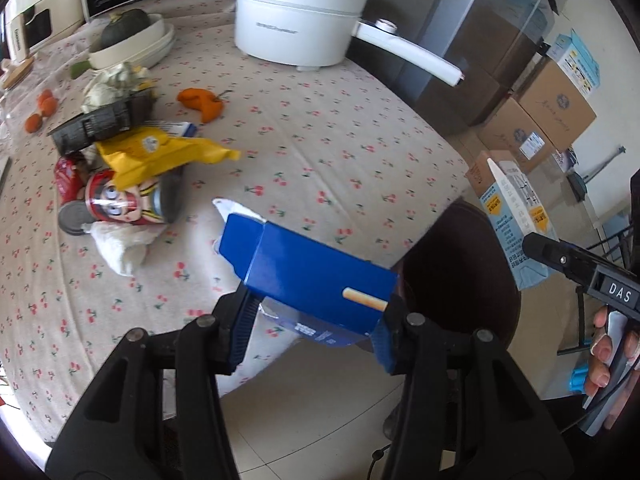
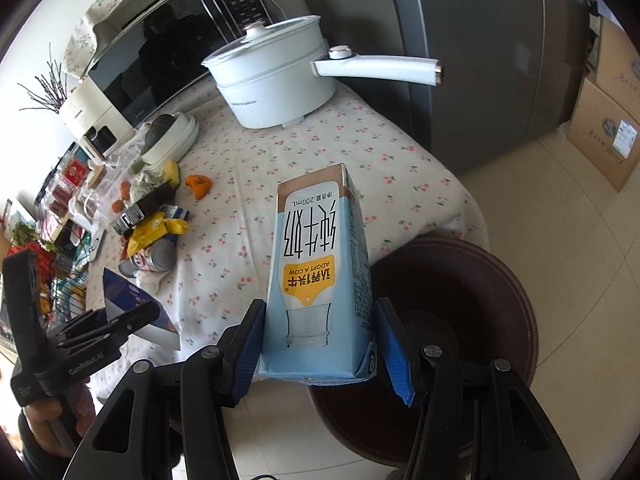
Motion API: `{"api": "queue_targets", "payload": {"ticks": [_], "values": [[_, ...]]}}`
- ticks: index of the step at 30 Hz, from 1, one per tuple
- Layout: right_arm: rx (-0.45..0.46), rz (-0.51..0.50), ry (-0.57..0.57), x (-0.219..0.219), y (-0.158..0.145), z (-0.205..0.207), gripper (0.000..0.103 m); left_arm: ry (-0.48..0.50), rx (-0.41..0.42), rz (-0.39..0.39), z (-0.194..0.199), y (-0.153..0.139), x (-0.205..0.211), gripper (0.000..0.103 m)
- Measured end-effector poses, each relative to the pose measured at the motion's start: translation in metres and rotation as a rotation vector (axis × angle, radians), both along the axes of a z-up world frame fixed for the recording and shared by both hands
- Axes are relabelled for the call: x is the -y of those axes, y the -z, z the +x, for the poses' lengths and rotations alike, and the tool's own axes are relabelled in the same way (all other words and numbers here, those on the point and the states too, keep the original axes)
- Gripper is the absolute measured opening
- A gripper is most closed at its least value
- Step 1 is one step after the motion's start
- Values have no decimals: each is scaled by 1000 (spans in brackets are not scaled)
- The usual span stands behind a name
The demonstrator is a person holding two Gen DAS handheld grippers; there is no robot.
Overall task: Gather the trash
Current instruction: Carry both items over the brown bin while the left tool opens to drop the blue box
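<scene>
My left gripper [image 1: 316, 320] is shut on a dark blue carton [image 1: 308, 272] and holds it over the table's near edge, beside a dark brown bin [image 1: 460, 264]. My right gripper [image 2: 318, 344] is shut on a light blue milk carton [image 2: 320, 272], held above the floor by the same bin [image 2: 472, 300]. That carton also shows in the left wrist view [image 1: 516, 220]. A trash heap lies on the table: a yellow wrapper [image 1: 160, 152], a cartoon can [image 1: 128, 200], a black box [image 1: 96, 124], white tissue [image 1: 120, 244] and orange peel [image 1: 204, 102].
A white electric pot [image 1: 296, 20] with a long handle stands at the table's far side. A bowl with a dark squash [image 1: 132, 40] is at the far left. Cardboard boxes [image 1: 540, 120] stand on the floor to the right, beside a grey fridge [image 2: 480, 60].
</scene>
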State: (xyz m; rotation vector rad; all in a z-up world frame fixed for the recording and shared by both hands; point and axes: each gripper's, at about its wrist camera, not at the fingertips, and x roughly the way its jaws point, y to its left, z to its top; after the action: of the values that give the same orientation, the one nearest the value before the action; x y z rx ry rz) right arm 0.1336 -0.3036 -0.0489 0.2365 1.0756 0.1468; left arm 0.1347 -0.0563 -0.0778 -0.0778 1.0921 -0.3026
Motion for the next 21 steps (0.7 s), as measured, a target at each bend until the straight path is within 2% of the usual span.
{"api": "queue_targets", "payload": {"ticks": [9,14,15,16,17,19,21], "values": [[-65,-25,92,65,26,-25,56,170,-6,-51,-1,14,85,52],[-96,-35,123,87,37,-35,56,232,6,-55,-3,24,112,53],[-99,-37,127,91,39,-36,56,240,11,-48,-3,26,115,55],[-102,-38,131,94,40,-37,56,246,14,-40,-2,26,117,63],[-106,-39,134,97,41,-37,56,237,20,-26,-2,27,118,76],[-112,-40,140,100,43,-36,56,213,40,-24,0,26,113,87],[-116,-41,146,104,44,-38,56,191,38,-19,2,24,107,87]]}}
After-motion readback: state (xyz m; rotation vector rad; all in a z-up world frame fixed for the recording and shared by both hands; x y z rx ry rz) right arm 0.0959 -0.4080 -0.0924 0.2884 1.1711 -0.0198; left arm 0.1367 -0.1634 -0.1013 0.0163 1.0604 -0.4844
